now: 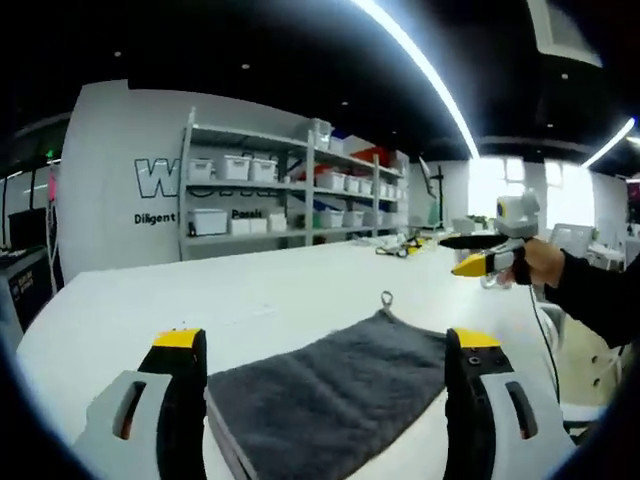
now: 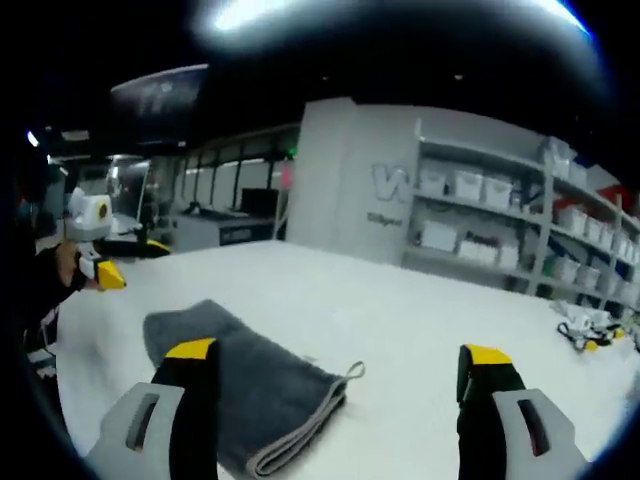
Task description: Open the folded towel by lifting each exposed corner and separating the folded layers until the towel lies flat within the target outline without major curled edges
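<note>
A folded dark grey towel [image 1: 330, 400] lies on the white table [image 1: 250, 290], with a small hanging loop [image 1: 386, 298] at its far corner. My left gripper [image 1: 325, 342] is open and hovers just over the towel's near end, one jaw on either side of it. In the right gripper view the towel [image 2: 240, 385] lies low and to the left, its loop [image 2: 355, 370] pointing right. My right gripper [image 2: 338, 352] is open above the towel's loop end and holds nothing. Each gripper shows in the other's view, held in a hand: the right gripper [image 1: 480, 262], the left gripper [image 2: 105, 272].
Metal shelving with white bins [image 1: 290, 190] stands behind the table against a grey wall with lettering. Small yellow and black tools [image 2: 590, 330] lie on the far part of the table. A dark sleeve [image 1: 600, 295] reaches in from the right. A cable hangs off the table's right edge.
</note>
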A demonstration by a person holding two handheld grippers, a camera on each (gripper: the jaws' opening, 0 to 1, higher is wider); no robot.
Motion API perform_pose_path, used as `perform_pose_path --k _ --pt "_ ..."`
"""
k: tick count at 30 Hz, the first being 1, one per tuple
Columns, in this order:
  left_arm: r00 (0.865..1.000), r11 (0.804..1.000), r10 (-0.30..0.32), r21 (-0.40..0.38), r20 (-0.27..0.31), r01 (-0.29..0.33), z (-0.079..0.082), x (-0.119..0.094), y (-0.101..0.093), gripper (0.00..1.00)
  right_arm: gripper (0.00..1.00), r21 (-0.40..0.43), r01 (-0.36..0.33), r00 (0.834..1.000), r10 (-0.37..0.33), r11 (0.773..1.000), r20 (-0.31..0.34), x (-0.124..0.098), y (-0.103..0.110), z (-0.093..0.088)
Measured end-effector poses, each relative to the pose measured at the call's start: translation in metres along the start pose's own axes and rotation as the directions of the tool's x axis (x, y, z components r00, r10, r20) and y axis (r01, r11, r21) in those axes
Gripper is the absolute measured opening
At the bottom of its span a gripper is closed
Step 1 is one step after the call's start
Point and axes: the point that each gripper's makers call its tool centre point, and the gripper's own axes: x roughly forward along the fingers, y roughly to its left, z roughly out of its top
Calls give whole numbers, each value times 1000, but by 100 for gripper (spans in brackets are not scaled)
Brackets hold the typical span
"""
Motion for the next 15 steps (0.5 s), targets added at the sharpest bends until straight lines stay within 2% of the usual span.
perform_pose_path --k 3,5,7,13,15 --pt "1000 1000 16 4 6 -16 2 -11 3 100 100 -9 37 999 -38 999 -6 -13 1 1" --pt "999 999 41 -21 24 -41 5 -17 7 99 100 11 41 999 -41 999 20 -20 3 6" --pt "999 999 39 -30 24 -38 5 -21 8 97 100 30 33 999 -34 999 26 -25 9 7" --pt "999 999 46 -6 18 -46 0 -33 5 99 100 -1 54 997 -54 999 50 -39 22 13" --pt "999 999 30 -23 24 -29 1 -37 2 99 100 3 61 997 -61 998 48 -42 24 10"
